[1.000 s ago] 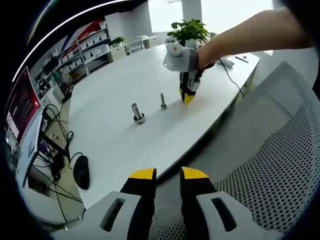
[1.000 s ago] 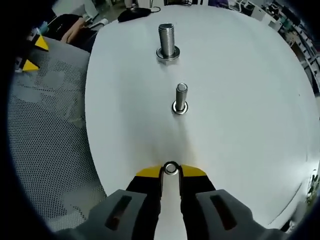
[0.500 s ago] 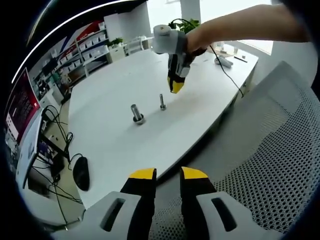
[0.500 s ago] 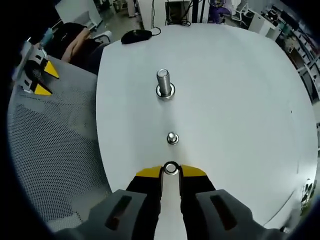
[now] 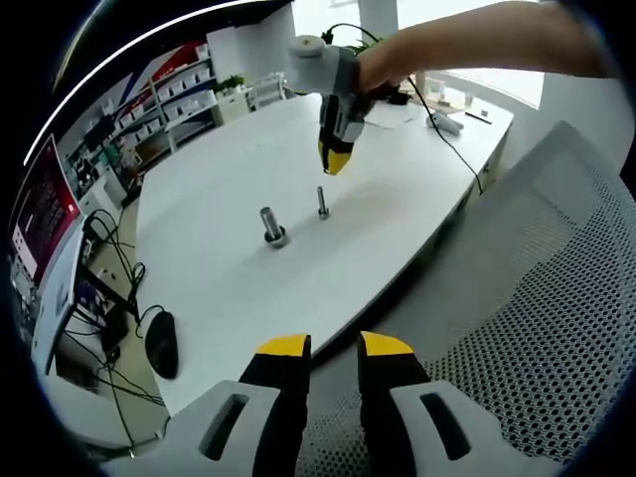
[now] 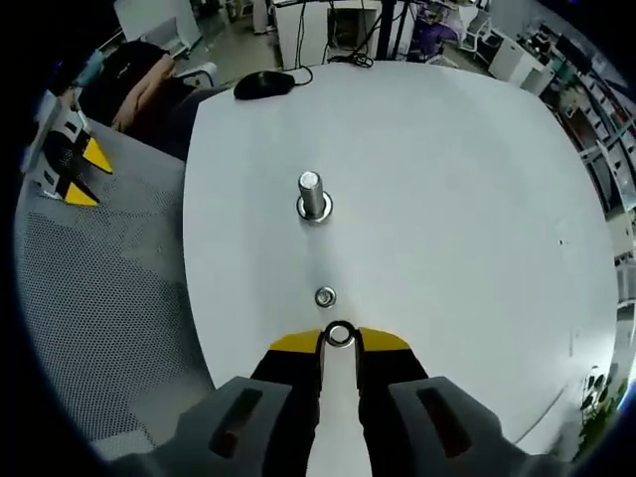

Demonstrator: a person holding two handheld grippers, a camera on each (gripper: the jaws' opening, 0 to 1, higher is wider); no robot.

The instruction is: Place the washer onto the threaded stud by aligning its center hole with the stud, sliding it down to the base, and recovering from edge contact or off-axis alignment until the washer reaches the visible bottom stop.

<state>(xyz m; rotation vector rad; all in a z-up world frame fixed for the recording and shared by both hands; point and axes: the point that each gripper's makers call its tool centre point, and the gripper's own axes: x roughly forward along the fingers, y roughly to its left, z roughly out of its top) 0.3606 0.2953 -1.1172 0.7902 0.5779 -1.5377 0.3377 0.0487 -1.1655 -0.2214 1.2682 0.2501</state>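
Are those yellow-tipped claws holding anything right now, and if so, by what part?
The right gripper pinches a small metal washer by its rim, between the fingertips. The left gripper holds nothing; its jaws stand apart.

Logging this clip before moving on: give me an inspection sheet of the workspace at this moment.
Surface: white table, bare around the studs.
Job's things: washer pinched at the right tool's tips; small stud just ahead of it; large stud farther on, both upright.
Clutter: mouse at the far edge; potted plant, mostly hidden.
Grippers: right tool raised above the small stud; left tool empty, over a mesh chair.
Cables: black cable across the table.
Surroundings: shelving.
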